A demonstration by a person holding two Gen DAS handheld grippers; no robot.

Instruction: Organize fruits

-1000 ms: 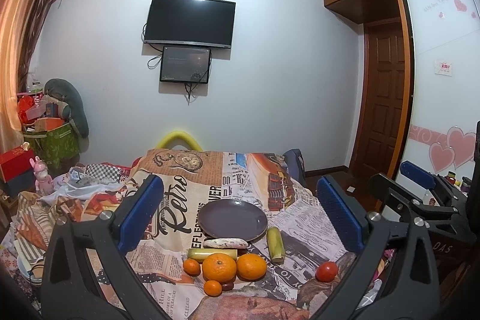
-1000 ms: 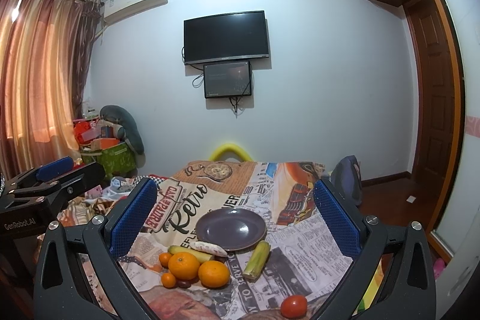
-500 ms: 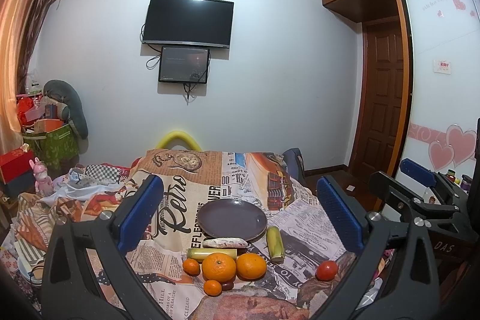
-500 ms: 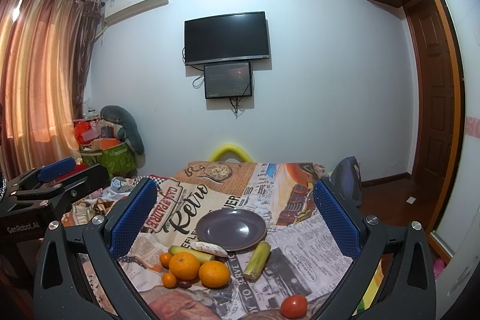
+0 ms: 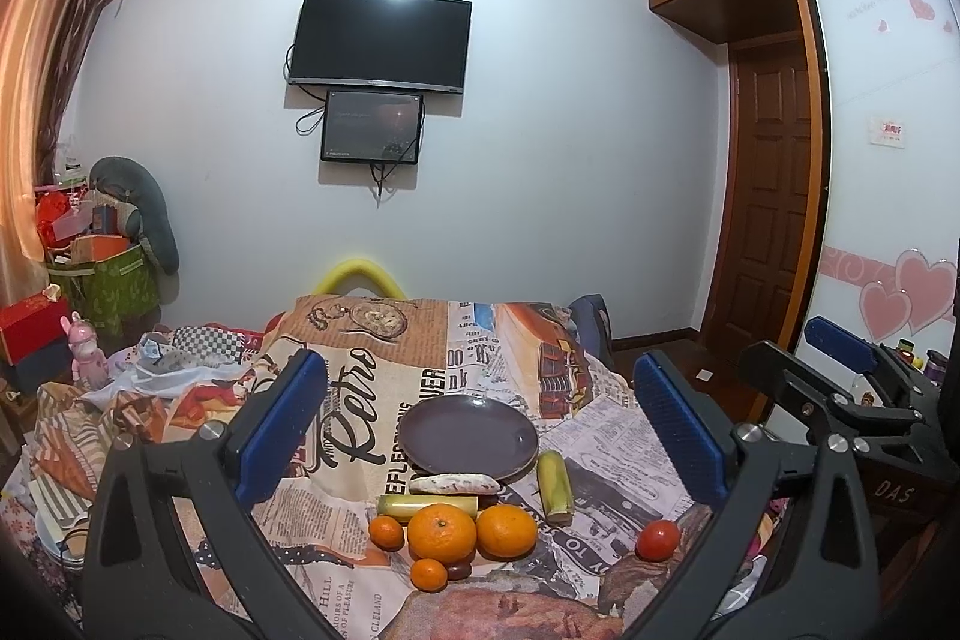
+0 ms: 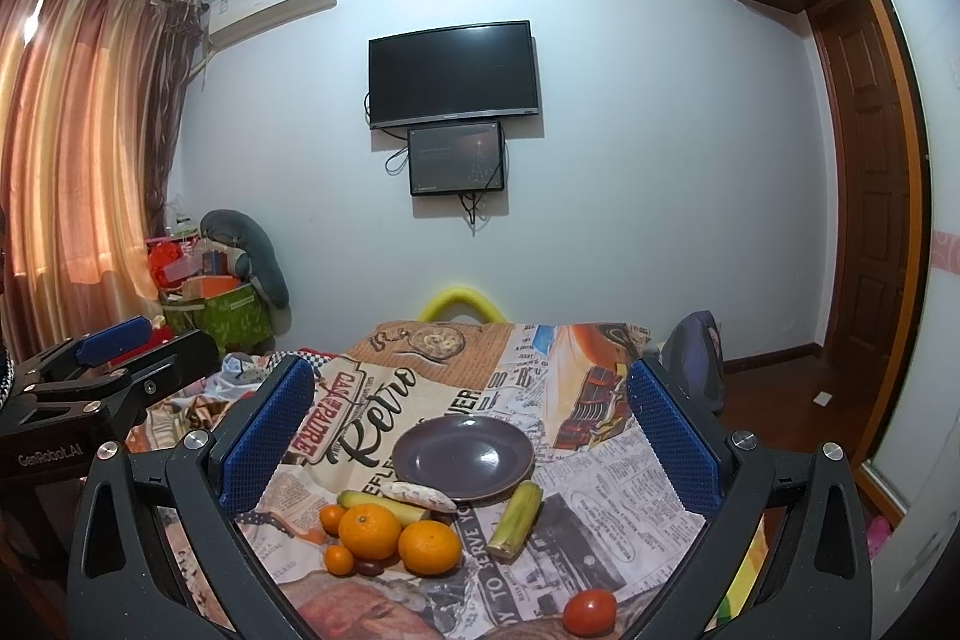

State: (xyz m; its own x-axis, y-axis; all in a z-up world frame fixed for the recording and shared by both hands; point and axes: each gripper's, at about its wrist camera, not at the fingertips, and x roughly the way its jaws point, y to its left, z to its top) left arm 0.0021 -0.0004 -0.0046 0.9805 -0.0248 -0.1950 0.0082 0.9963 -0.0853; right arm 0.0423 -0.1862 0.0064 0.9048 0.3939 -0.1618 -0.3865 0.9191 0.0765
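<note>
Both claws hang above the near edge of the desk, and neither grips anything. The left claw [image 5: 480,424] has its blue ribbed pads spread wide apart, and the right claw [image 6: 471,427] shows the same wide gap between its blue mesh-textured pads.

Below them the desk wears a glossy retro newspaper-print cloth [image 5: 384,388]. Near its middle sits a round, smooth, dark purple plate [image 5: 468,437], shallow and bare.

The fruit lies just on the near side of that plate. A pale, mottled, tapered sweet potato [image 5: 454,485] lies against the plate's near rim. Just nearer is a smooth yellow-green cylinder of a fruit [image 5: 427,504], lying flat. Two large, dimpled oranges [image 5: 442,532] sit side by side, touching, with the right one [image 5: 506,529] a shade smoother. A small tangerine [image 5: 386,532] sits at their left, another small tangerine [image 5: 428,574] on the near side, and a tiny dark reddish fruit [image 5: 459,570] beside it.

To the right of the plate lies a husked yellow-green corn piece [image 5: 554,481], ribbed along its length. Well apart, far to the right, sits a shiny red tomato [image 5: 657,540].

On the far wall hangs a black flat television [image 5: 378,40].
</note>
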